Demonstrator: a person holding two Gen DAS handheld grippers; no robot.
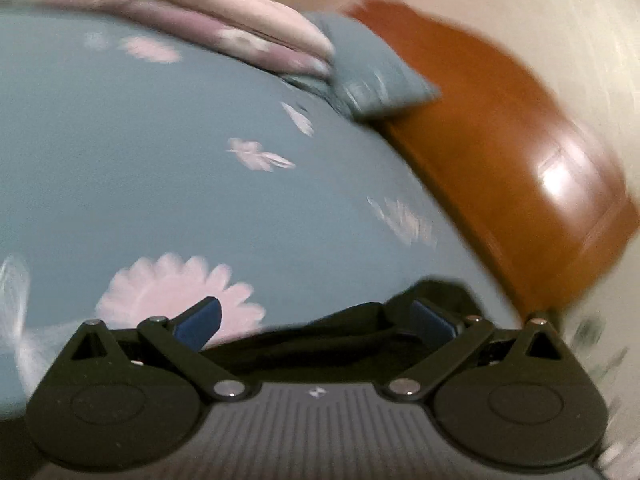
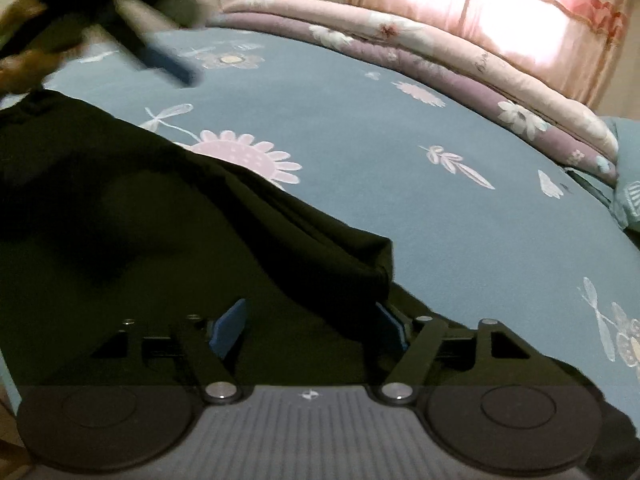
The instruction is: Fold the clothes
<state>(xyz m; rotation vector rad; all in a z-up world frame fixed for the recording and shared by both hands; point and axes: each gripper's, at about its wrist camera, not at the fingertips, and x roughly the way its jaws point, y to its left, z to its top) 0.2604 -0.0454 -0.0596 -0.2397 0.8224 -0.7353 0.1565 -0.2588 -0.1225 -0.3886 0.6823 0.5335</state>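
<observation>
With both the right gripper [image 2: 312,330] and left gripper [image 1: 316,320] standing wide, unclamped, the black garment [image 2: 160,232] may slump unfolded near the bed [image 2: 400,140] edge.

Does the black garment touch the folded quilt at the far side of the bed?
Apart. The right wrist view shows bare blue bedsheet between the black garment and the quilt.

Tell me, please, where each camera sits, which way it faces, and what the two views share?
Left wrist: on the left gripper, angled down across the blue floral bedsheet toward the wooden bed frame.
Right wrist: on the right gripper, over the black garment, facing the folded quilt and curtain; the left gripper shows top left.
Shared: bedsheet, garment, quilt.
</observation>
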